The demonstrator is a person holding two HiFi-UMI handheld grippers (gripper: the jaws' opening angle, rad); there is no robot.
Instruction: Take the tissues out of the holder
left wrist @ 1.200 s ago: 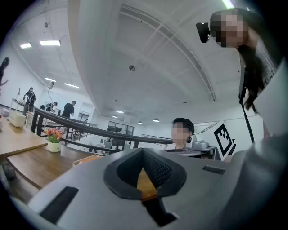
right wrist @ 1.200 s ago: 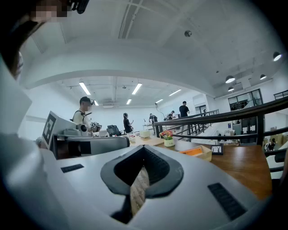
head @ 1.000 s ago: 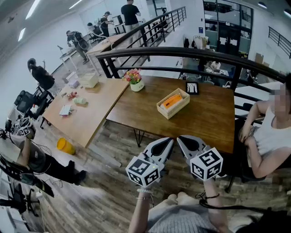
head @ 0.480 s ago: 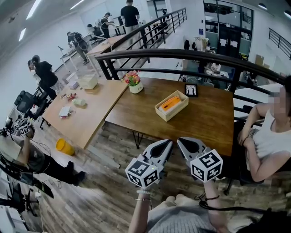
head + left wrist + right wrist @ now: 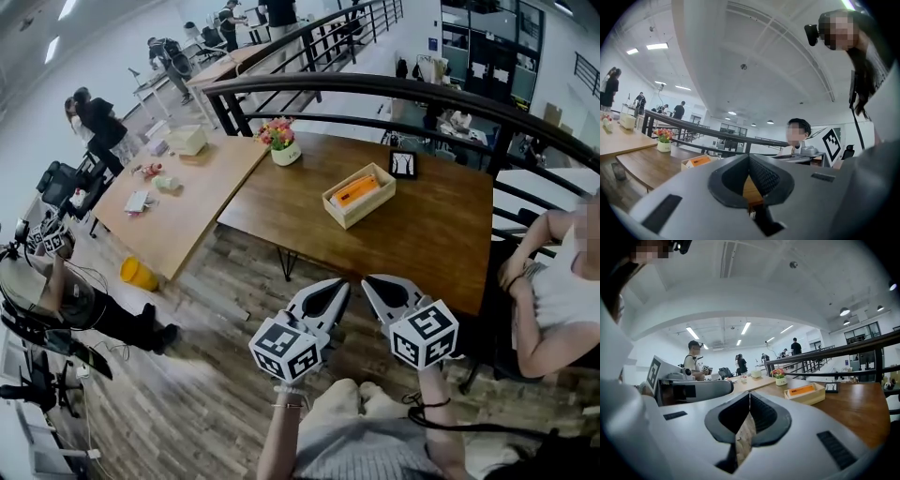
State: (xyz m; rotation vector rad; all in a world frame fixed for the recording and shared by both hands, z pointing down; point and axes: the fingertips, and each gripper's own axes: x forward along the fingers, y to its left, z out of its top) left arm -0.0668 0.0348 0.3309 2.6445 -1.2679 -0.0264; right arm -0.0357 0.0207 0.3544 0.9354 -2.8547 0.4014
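From the head view, the left tongs [image 5: 339,286] and right tongs [image 5: 368,284] hang side by side above the wooden floor, short of the tabletop's [image 5: 422,234] near edge. The holder [image 5: 349,214] sits well apart from them near the tabletop's middle, with the orange tissues [image 5: 356,190] lying inside it (a flower pot [image 5: 284,142] stands at the far left corner). In the left gripper view, the left tongs [image 5: 749,157] are closed tip to tip with nothing between them, and the holder [image 5: 693,162] shows far off. In the right gripper view, the right tongs [image 5: 750,394] are likewise closed and empty, with the holder [image 5: 808,397] and tissues [image 5: 802,390] far ahead.
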